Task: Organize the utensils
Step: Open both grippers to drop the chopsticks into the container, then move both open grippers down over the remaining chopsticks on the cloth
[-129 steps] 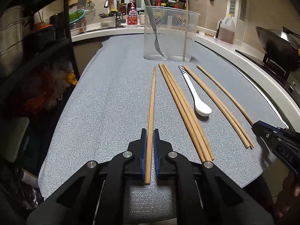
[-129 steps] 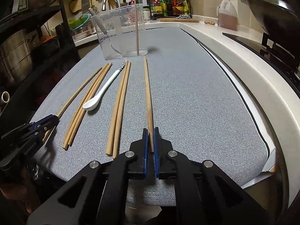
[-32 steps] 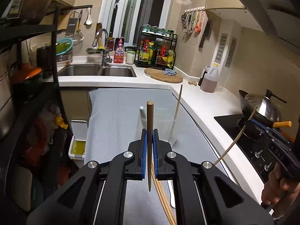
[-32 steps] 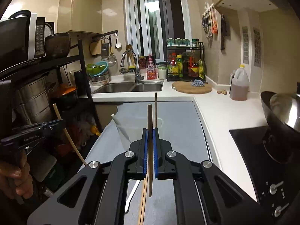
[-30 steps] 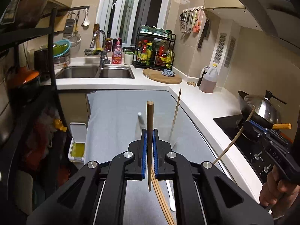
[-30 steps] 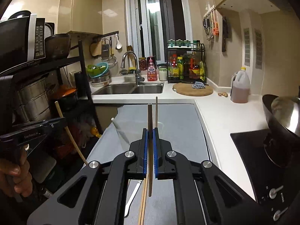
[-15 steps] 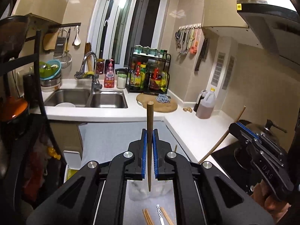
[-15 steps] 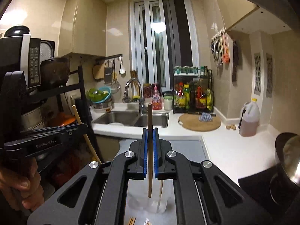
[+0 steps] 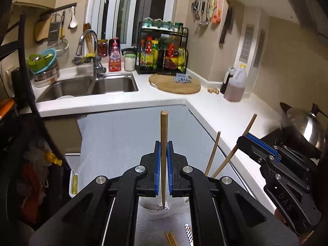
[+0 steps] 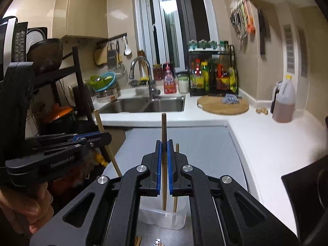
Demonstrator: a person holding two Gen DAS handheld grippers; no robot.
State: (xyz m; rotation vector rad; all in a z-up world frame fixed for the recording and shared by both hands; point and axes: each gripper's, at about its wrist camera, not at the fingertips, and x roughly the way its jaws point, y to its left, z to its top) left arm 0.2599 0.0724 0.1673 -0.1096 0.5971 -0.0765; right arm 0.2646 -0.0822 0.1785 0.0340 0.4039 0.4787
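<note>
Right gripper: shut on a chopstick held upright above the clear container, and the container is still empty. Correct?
Not quite. The right gripper is shut on its chopstick, held upright above the clear container, but the container is not empty: the right wrist view shows another chopstick already standing in it, just right of the held one.

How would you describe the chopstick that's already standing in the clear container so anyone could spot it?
Start at the grey mat on the counter, then find the clear container near its front. Of the sticks above it, the loose chopstick stands free, right of the one gripped in the right tongs.
</note>
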